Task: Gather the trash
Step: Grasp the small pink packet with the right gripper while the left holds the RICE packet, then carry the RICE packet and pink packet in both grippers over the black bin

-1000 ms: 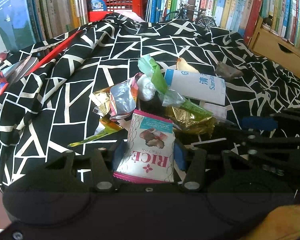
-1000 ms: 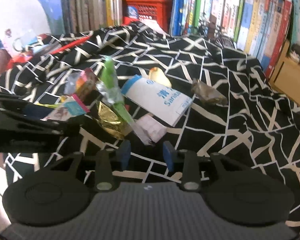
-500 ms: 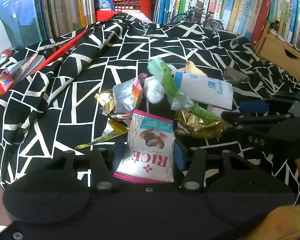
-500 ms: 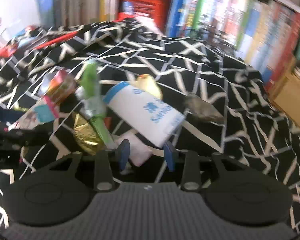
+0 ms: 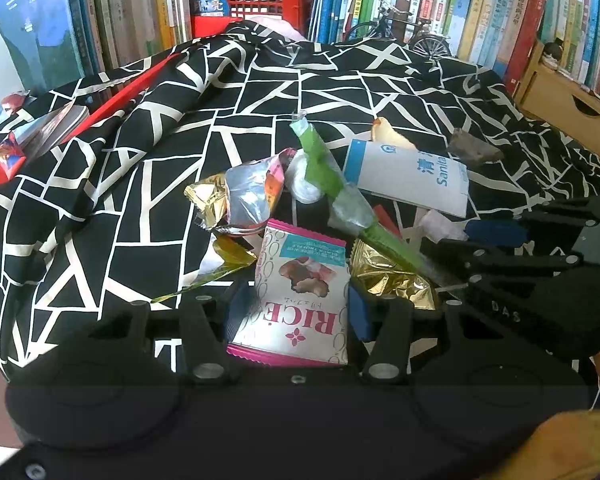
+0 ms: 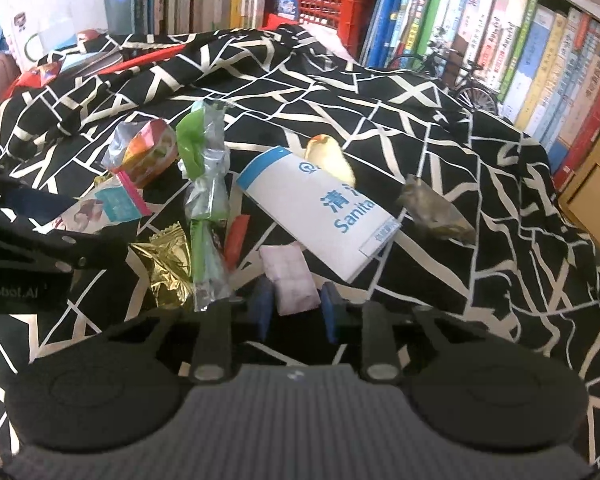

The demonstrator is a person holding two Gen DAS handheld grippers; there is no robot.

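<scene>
Left-wrist view: black-and-white cloth [image 5: 140, 208] before bookshelves [image 5: 460, 4]; left hand-held gripper [image 5: 296, 312] clasps rice packet [image 5: 300, 296].

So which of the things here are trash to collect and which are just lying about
Trash to collect:
rice snack packet, in the left gripper
small pale packet, between the right gripper jaws, which have just been closing
gold wrapper
green wrapper
white sanitary bag

Just lying about:
books
red crate
model bicycle
patterned cloth
</scene>
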